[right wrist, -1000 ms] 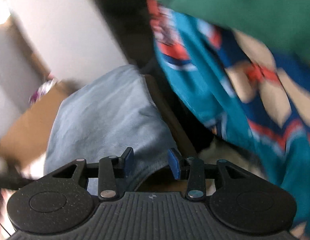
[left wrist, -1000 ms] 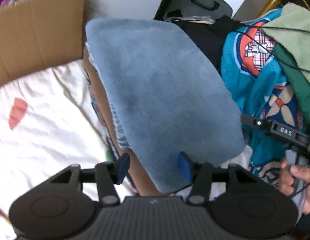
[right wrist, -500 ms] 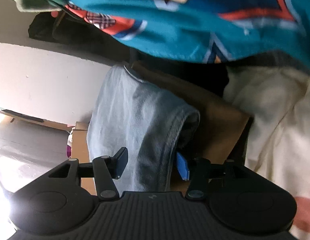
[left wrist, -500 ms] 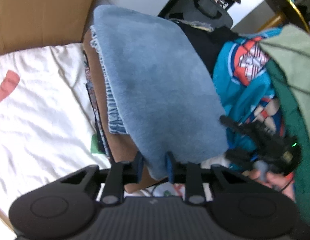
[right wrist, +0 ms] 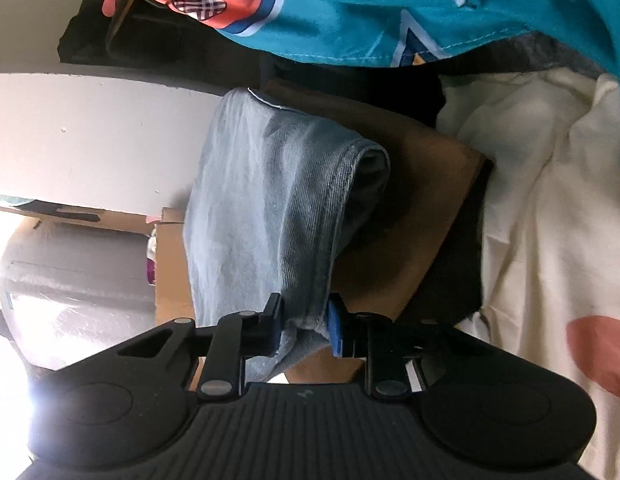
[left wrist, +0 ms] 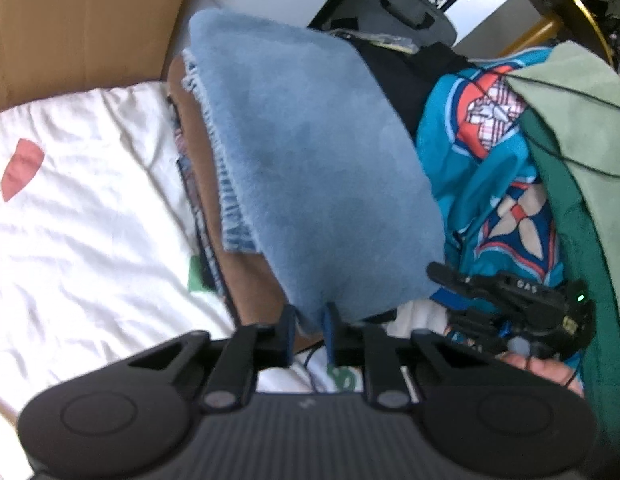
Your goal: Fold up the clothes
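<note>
Jeans of pale blue denim [left wrist: 318,168], folded into a thick pad, sit pinched at their near corner between both of my claws. My left claw [left wrist: 308,334] has its blue pads drawn close together with the lowest tip of the denim squeezed between them. My right claw [right wrist: 303,330] is likewise clamped on the denim [right wrist: 269,208], its bright blue pad [right wrist: 336,334] pressing a rolled hem against the darker one opposite.

Just past the fingers, the denim lies on top of a brown folded garment [left wrist: 197,168], whose edge shows along the left of the jeans in the left view and as a flat tan slab [right wrist: 414,216] to the right of them in the right view. Under both spreads a cream-white sheet with a pinkish-red patch [left wrist: 81,208], rumpled.

Beside the jeans, on the right of the left view, my other claw's black body [left wrist: 522,304] and a bit of my hand [left wrist: 546,370] show against a teal printed cloth with red, white and navy motifs [left wrist: 490,184]; dark green and pale green fabric [left wrist: 578,128] overlap it. That teal cloth [right wrist: 350,12] hangs across the top of the right view.

Farther off stand a brown cardboard panel [left wrist: 77,20], a white wall [right wrist: 93,136] and a black bag with a handle [left wrist: 406,12].
</note>
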`<state>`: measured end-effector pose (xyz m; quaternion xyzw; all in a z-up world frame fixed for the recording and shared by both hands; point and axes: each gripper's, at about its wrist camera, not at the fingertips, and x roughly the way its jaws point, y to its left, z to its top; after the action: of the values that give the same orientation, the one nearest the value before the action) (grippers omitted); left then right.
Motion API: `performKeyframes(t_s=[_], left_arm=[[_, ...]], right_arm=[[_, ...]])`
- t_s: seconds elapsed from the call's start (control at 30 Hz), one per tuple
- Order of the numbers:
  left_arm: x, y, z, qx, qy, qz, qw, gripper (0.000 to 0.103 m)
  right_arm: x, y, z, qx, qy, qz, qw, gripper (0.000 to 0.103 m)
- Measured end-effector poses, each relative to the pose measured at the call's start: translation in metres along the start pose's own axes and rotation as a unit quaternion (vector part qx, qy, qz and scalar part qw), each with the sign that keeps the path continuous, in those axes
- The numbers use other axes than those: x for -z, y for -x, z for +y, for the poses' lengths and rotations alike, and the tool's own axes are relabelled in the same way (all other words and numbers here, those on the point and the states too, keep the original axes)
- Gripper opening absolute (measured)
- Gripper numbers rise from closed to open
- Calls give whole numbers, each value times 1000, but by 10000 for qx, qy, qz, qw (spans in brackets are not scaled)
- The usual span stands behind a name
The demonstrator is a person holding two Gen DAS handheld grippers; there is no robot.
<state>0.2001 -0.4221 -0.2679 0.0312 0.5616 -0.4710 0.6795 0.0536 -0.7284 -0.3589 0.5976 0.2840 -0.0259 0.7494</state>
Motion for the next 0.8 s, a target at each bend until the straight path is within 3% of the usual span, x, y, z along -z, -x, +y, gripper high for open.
performKeyframes(t_s=[0.03, 0.23, 0.4, 0.43, 0.53, 0.7, 0.8], left_arm=[[2, 0, 1, -71, -3, 68, 10000, 3], [-1, 15, 8, -240, 132, 207, 9994, 4], [-11, 33, -4, -398, 122, 151, 9990, 23], [-13, 37, -8, -449, 115, 147, 9988, 30], [-19, 53, -17, -623, 138, 60, 9979, 54], [-28, 81, -31, -957, 201, 10, 9952, 64], [-33, 101, -42, -1152, 239, -66, 9930, 77]], right_arm=[[1, 3, 1, 96, 73, 13, 9999, 21], [6, 15, 19, 426, 264, 27, 9987, 20], [4, 31, 31, 759, 300, -15, 9967, 24], [5, 34, 36, 832, 335, -11, 9960, 31], [4, 44, 52, 926, 543, 82, 9942, 37], [5, 60, 86, 1204, 990, 130, 9877, 59], [8, 69, 105, 1355, 1191, 186, 9834, 74]])
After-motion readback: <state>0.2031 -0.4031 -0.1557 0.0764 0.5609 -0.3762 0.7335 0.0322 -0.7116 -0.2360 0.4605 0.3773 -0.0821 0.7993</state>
